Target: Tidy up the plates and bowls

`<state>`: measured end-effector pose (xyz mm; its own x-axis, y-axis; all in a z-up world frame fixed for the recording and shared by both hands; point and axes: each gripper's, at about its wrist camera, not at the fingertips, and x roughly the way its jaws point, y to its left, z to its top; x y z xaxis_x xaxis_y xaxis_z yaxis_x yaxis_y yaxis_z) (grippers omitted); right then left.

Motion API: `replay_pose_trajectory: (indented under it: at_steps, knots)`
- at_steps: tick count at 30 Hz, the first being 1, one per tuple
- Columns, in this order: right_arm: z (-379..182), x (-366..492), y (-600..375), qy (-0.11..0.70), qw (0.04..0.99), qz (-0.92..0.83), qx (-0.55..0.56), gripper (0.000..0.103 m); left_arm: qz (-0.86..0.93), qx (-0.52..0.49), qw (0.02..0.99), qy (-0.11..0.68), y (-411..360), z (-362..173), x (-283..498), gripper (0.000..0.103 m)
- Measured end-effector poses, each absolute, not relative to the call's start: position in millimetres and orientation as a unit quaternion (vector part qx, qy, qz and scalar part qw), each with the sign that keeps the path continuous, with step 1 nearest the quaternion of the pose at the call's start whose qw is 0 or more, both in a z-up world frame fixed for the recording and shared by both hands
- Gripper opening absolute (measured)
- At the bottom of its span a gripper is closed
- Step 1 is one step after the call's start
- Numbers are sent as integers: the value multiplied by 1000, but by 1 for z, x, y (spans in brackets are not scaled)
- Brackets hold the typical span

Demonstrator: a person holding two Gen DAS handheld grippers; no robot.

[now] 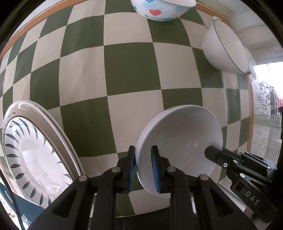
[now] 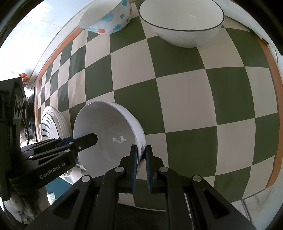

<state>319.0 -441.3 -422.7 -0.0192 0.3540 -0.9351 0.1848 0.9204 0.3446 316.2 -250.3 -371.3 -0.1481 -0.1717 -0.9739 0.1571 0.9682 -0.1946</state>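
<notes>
Gripping opposite rims of one empty white bowl (image 1: 180, 141): left claw (image 1: 143, 166), right claw (image 2: 141, 163), both clamped.

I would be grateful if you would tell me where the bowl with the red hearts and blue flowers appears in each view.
Left wrist view: the heart-patterned bowl sits at the top edge, just right of centre, cut off by the frame.
Right wrist view: the same bowl is at the top, left of centre, tilted.
Shared landmark: the dark-rimmed white bowl, to its right in both views.
</notes>
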Motion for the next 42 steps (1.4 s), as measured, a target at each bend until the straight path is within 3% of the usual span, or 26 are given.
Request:
replay_pose_trajectory:
  at_steps: [5,11,14,16,18,25,33,39,41,42]
  knots:
    - [-422,323,-443,718,664,68,196,11,-123,-8,663,739,-245,-356,317,16]
    - [-379,333,-464,693,685,76,212,11,-120,-21,721,682,-239,-296,326,17]
    - [-349,349,-470,672,706,82,208,27,-120,-36,741,660,-241,-273,350,26]
    - [-326,368,-474,652,724,93,207,53,-121,-41,749,650,-239,-265,370,29]
    - [-314,384,-478,636,736,98,211,56,-120,-51,750,648,-236,-261,396,29]
    - [-312,466,-483,624,751,88,197,57,-107,-92,727,671,-224,-280,473,30]
    - [-361,543,-489,650,730,63,201,57,-96,-146,675,716,-224,-328,538,29]
    - [-401,576,-483,671,705,64,219,56,-88,-121,661,736,-238,-354,559,29]
    - [-409,580,-479,674,701,65,223,48,-90,-119,662,735,-239,-358,561,28]
    - [-415,582,-478,676,699,64,223,39,-90,-117,662,734,-239,-358,560,28]
